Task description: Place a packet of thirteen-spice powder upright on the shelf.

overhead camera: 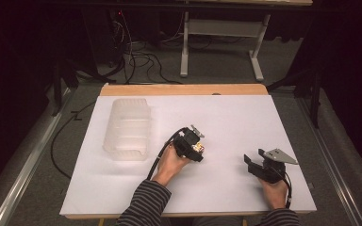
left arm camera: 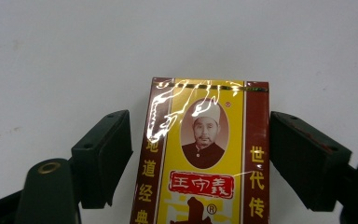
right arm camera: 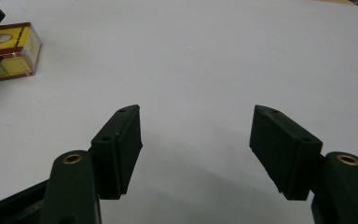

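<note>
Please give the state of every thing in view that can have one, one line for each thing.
left gripper: open, fingers either side of the box, small gaps showing
right gripper: open, holding nothing, above the bare white table
yellow and red box: closed, wrapped in shiny film, lying flat
clear plastic container: empty as far as visible, untouched

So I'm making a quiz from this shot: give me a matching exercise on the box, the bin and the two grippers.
1. box
2. bin
3. left gripper
4. right gripper

a. open, nothing between its jaws
b. translucent, at the table's left
c. yellow and maroon
d. jaws open, one on each side of the box

Pairs: 1-c, 2-b, 3-d, 4-a
</note>
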`<move>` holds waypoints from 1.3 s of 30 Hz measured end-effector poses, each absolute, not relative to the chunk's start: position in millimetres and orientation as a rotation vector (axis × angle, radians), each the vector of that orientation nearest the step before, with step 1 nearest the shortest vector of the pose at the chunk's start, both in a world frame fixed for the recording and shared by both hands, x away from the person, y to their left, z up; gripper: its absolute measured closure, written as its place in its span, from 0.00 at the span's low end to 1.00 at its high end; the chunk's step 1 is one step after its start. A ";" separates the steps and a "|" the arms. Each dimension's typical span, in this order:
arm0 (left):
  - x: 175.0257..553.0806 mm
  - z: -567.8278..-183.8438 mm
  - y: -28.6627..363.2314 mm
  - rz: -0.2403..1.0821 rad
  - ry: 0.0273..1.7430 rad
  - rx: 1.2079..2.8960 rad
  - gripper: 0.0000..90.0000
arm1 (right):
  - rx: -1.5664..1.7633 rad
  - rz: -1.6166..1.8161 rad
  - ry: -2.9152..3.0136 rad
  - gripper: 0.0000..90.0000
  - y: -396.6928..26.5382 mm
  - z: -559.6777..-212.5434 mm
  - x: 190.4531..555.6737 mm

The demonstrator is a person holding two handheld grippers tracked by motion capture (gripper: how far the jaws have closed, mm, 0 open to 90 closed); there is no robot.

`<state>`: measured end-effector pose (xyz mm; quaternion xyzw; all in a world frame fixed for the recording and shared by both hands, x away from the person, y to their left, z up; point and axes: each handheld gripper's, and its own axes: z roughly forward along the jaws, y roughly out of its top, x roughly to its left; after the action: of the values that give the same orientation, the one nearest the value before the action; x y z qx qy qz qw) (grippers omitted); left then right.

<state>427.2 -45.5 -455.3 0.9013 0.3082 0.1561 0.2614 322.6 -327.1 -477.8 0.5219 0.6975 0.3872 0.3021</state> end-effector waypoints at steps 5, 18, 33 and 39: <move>427.1 -456.6 -46.0 0.423 0.836 2.450 0.27 | 1.385 1.027 1.854 0.38 -326.6 -477.8 322.4; 424.3 -455.6 -46.5 0.437 0.813 2.457 0.34 | 1.376 1.021 1.848 0.38 -326.1 -477.8 321.8; 406.6 -431.7 -30.2 0.502 0.786 2.356 0.36 | 1.367 1.024 1.841 0.38 -326.0 -477.6 320.7; 399.6 -425.6 -24.5 0.535 0.771 2.333 0.36 | 1.370 1.023 1.842 0.38 -325.8 -477.6 320.9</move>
<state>399.6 -24.5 -425.6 0.8825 0.2915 0.2025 0.3085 320.9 -325.8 -477.6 0.5184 0.6971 0.3872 0.3088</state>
